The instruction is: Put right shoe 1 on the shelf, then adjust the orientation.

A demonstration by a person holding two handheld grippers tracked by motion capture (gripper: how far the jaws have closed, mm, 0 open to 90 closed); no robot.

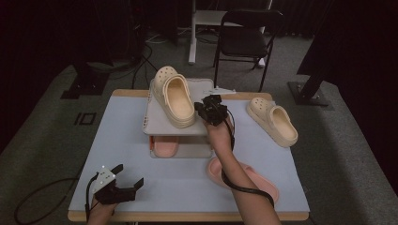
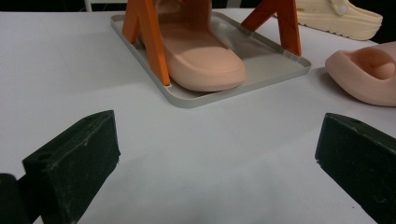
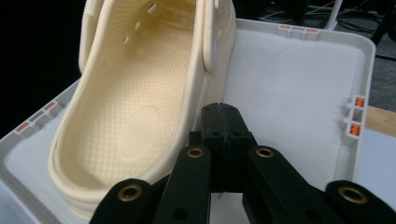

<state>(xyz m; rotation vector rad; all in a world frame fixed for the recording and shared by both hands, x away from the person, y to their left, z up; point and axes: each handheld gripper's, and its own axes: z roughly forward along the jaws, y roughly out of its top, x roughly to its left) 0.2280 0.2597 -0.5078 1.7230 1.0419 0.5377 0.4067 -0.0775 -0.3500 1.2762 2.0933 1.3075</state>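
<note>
A cream clog (image 1: pixel 174 96) (image 3: pixel 135 116) lies on the top shelf (image 1: pixel 202 86) (image 3: pixel 299 93) of a small grey two-level rack. My right gripper (image 1: pixel 211 110) (image 3: pixel 223 121) hovers at that shelf's near right side, just beside the clog's side wall. Its jaws are shut with nothing between them, and I cannot tell whether they touch the clog. A pink slipper (image 1: pixel 165 146) (image 2: pixel 201 60) sits on the lower tray (image 2: pixel 261 65). My left gripper (image 1: pixel 128 175) (image 2: pixel 215 154) rests open at the table's near left corner, empty.
A second pink slipper (image 1: pixel 260 183) (image 2: pixel 369 74) lies on the table under my right forearm. A second cream clog (image 1: pixel 274 121) (image 2: pixel 341 18) sits at the right. Orange legs (image 2: pixel 149 42) hold up the top shelf. A black chair (image 1: pixel 246 37) stands beyond the table (image 1: pixel 122 136).
</note>
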